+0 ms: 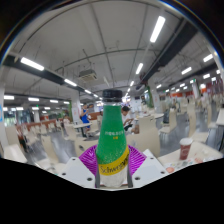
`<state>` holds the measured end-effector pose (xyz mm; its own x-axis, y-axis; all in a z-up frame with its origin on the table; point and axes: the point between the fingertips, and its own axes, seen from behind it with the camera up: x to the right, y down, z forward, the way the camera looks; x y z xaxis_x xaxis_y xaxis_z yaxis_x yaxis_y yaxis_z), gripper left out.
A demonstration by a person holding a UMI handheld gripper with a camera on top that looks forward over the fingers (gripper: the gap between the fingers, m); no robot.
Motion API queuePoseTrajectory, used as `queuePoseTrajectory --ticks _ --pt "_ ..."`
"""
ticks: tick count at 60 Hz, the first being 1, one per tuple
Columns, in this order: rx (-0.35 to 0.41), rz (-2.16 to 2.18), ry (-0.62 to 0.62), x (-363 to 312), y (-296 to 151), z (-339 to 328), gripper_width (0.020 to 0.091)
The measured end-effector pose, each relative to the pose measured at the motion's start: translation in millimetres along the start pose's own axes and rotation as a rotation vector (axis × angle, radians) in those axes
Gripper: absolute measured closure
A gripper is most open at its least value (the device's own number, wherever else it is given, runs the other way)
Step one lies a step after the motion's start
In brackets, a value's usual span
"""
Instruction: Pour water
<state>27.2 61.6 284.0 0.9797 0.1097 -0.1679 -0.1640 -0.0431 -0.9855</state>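
A large open hall fills the view, with long strip lights [35,65] running across a high ceiling and many work stations receding into the distance. Details of those stations are too small to make out.

Below and to the right lies a pale desk [205,150]. On it, well apart from the gripper, stands a paper cup [185,149] with a red and white pattern, upright and open at the top. It looks like the likely target for the water, though that is a judgement.

At the centre is a green plastic bottle [112,140] with a dark cap and a yellow label low on its body. It stands upright between the two fingers of the gripper [112,168], raised clear of the desk. The fingers are closed narrowly on its lower body, the purple pads [89,157] pressing in from either side.

The bottle will probably handle as a light, smooth, slightly yielding thing. A thin plastic wall can buckle under a hard squeeze and slip under a weak one. The lower label band, where it is held, seems a sound place. The cap appears to be on, which would block any pouring.
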Motion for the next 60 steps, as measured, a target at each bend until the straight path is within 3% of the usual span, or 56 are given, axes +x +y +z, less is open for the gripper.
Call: queuePoseTrajectory --ticks 3,9,10,24,25,26,27,40,48,53,56,60 --pt "0.007 -0.157 0.063 13.4 20.9 3.0 0.0743" --pt "-0.065 -0.279 0.107 75.9 84.9 13.9 0.0743" --pt "-0.091 -0.256 0.1 52.8 95.3 8.7 0.0744" --pt "-0.18 -0.235 0.049 82.1 187.9 30.4 0.0743" --pt "-0.195 -0.235 0.048 83.5 194.8 30.2 0.0715" --pt "-0.196 -0.237 0.055 83.0 191.3 25.6 0.0735" --pt "-0.148 -0.229 0.054 83.1 184.4 24.6 0.0737" --pt "-0.128 -0.179 0.084 87.4 192.0 29.3 0.0737" --pt "-0.214 -0.142 0.094 86.5 193.9 23.9 0.0538" --pt "-0.285 -0.096 0.095 85.4 200.1 18.8 0.0239" --pt "-0.297 -0.083 0.11 82.3 191.0 2.6 0.0274" --pt "-0.304 -0.083 0.129 79.6 181.9 -10.0 0.0251"
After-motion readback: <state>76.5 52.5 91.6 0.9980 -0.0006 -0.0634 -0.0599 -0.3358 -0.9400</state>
